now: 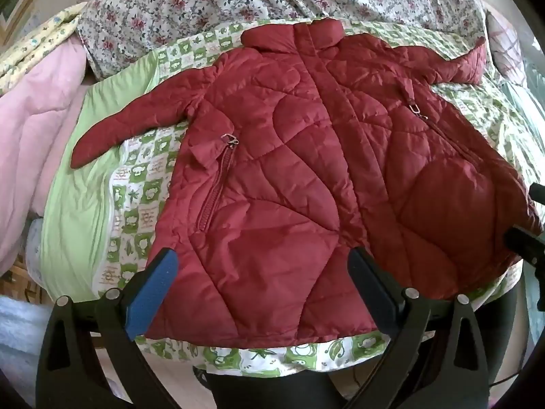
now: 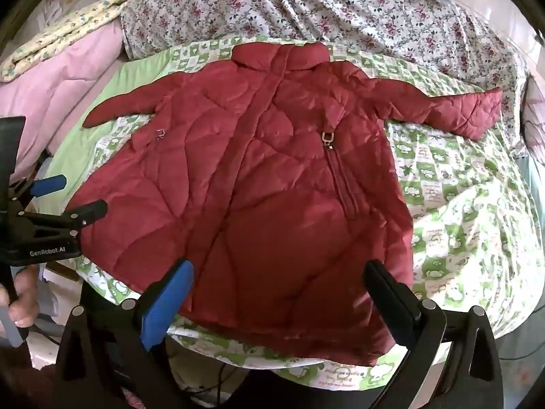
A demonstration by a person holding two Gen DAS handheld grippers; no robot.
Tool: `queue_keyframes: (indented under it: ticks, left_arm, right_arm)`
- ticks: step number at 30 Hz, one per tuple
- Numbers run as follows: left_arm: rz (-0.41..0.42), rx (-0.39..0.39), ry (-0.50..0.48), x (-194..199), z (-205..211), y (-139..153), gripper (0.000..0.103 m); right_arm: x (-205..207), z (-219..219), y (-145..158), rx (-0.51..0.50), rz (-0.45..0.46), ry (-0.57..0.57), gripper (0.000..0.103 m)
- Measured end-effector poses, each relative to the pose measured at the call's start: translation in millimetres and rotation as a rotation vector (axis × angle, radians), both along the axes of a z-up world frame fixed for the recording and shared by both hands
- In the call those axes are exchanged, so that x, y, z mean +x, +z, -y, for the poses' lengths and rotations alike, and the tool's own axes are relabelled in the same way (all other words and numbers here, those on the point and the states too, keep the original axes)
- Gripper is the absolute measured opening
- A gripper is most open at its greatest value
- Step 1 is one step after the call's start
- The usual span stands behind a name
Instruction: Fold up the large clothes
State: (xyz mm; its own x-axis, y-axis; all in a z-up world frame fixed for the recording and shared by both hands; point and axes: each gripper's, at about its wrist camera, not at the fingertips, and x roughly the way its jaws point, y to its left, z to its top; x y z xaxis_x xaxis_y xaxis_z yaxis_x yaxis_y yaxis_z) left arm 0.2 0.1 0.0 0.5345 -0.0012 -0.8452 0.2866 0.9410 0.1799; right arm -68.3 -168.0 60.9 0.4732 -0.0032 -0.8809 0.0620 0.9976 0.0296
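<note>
Red quilted jacket (image 1: 306, 177) lies flat, front up, on a green-and-white patterned sheet (image 1: 136, 191) spread over the bed; collar (image 1: 308, 32) points away from us, hem runs along the near edge of the bed; both sleeves are spread outward, left sleeve (image 1: 112, 129) resting partly on a plain light-green cloth (image 1: 78, 211), right sleeve (image 2: 466, 109) on the patterned sheet; we note two zipped pockets, each with a metal pull (image 2: 328, 138). Left gripper (image 1: 262, 289) hovers over the hem on the jacket's left half, jaws wide apart, nothing between the pads; its blue pad (image 1: 153, 293) sits just at the jacket's side edge. Right gripper (image 2: 276, 303) hovers over the hem on the right half, jaws likewise spread wide and empty. In the right wrist view we see the left gripper from the side at the frame's left, and the hand (image 2: 20, 303) holding its handle. Behind the jacket we record a floral bedsheet (image 1: 238, 3); a pink quilt (image 1: 37, 129) is bunched to the left.
</note>
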Motion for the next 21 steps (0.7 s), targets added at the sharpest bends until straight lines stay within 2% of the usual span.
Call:
queue_keyframes:
  ticks: [13, 21]
  left_arm:
    - [0.004, -0.008, -0.002, 0.9, 1.2, 1.2, 0.100]
    - [0.013, -0.013, -0.004, 1.2, 1.3, 3.2, 0.100]
  right_arm:
    - [4.1, -2.9, 7.8, 0.002, 0.026, 0.018, 0.101]
    - [4.2, 3.0, 4.0, 0.085, -0.022, 0.020, 0.101]
